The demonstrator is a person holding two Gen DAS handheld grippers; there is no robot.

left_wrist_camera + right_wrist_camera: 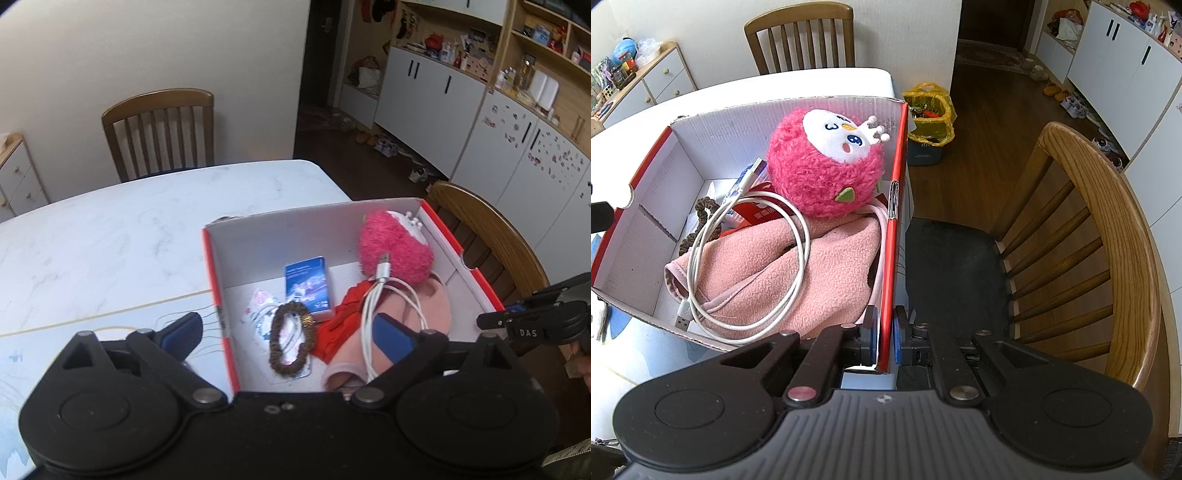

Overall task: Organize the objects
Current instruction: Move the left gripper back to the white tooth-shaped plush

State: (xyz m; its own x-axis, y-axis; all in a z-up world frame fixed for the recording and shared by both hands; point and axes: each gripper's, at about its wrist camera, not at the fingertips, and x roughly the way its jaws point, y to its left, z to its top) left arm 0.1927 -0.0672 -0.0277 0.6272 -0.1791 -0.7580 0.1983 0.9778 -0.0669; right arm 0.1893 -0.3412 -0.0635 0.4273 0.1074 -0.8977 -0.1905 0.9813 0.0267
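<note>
In red-edged white cardboard box [897,206] | contents: coiled white USB cable [753,258] atop pink fleece cloth [783,280] | left gripper [288,332] spread, empty | right gripper [885,338] pinching box wall | step: deposit done | next: fetch another item.

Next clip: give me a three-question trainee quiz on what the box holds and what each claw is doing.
1. True or false: the right claw is clamped on the box wall.
2. What lies directly on the pink fleece? A) a spoon B) the white cable C) a mug
3. Fill in: the left claw is ____ and holds nothing.

Key: 1 true; 2 B; 3 open. The plush, blue carton and scrunchie also sit inside the box.
</note>
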